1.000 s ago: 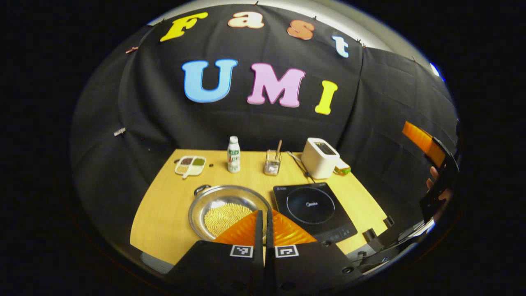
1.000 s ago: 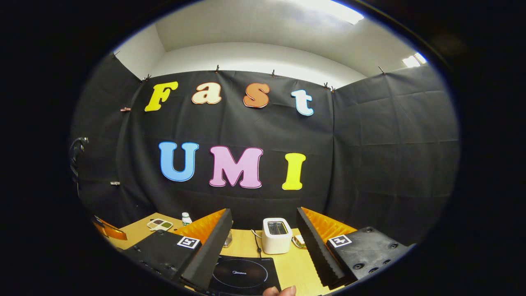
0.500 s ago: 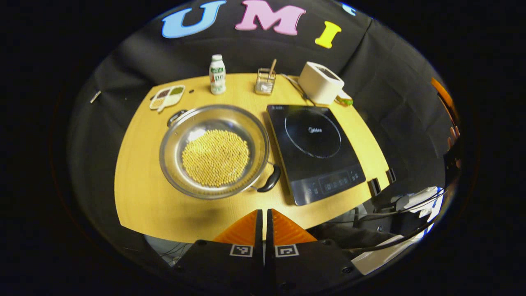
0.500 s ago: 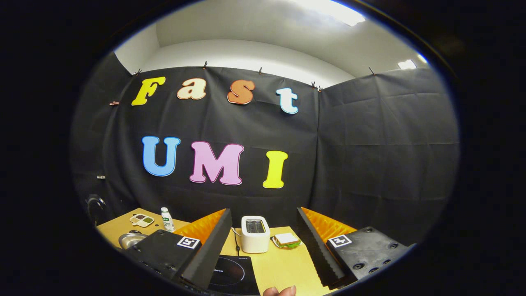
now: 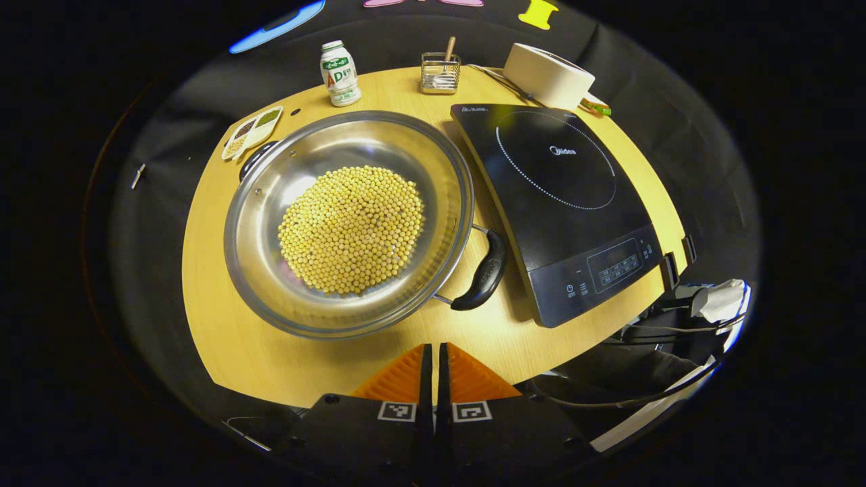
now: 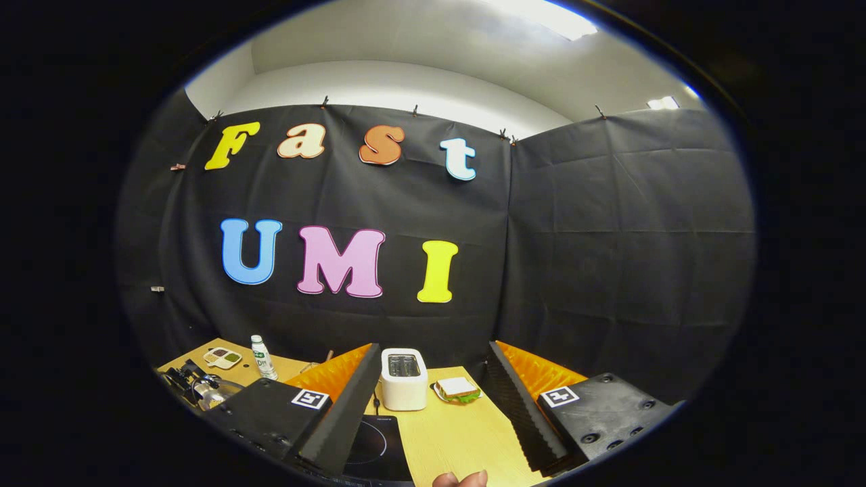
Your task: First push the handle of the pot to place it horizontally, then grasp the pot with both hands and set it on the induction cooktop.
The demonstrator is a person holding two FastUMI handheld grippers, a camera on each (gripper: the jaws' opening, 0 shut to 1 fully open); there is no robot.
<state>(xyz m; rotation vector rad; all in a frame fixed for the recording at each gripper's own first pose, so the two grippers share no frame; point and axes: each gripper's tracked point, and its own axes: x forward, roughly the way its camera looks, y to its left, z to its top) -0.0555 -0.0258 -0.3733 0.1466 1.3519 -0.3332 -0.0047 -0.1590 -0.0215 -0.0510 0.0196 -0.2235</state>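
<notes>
Hovering: our left hand-held gripper (image 5: 433, 352) hangs over the table's (image 5: 216, 325) near edge, fingers pressed together, holding nothing.
Right hand-held gripper (image 6: 433, 392): we hold it high and level, fingers spread wide, empty, facing the booth wall above the toaster (image 6: 404, 379).
Pot (image 5: 348, 223): it sits on the table just left of the cooktop (image 5: 561, 203), a heap of beans (image 5: 352, 228) in its middle.
Handles: the near handle (image 5: 482, 274) points toward the cooktop's front corner and lies near it; the far handle (image 5: 256, 157) sits by the snack tray (image 5: 252, 131). We judge the pair set on a slant, so the push is not yet done.
Risk, push: a hard shove on the near handle could swing it into the cooktop's edge or slide the whole pot instead of turning it.
Risk, beans: a jerk could scatter them over the low rim.
Risk, lift: uneven grips could tip the pot.
</notes>
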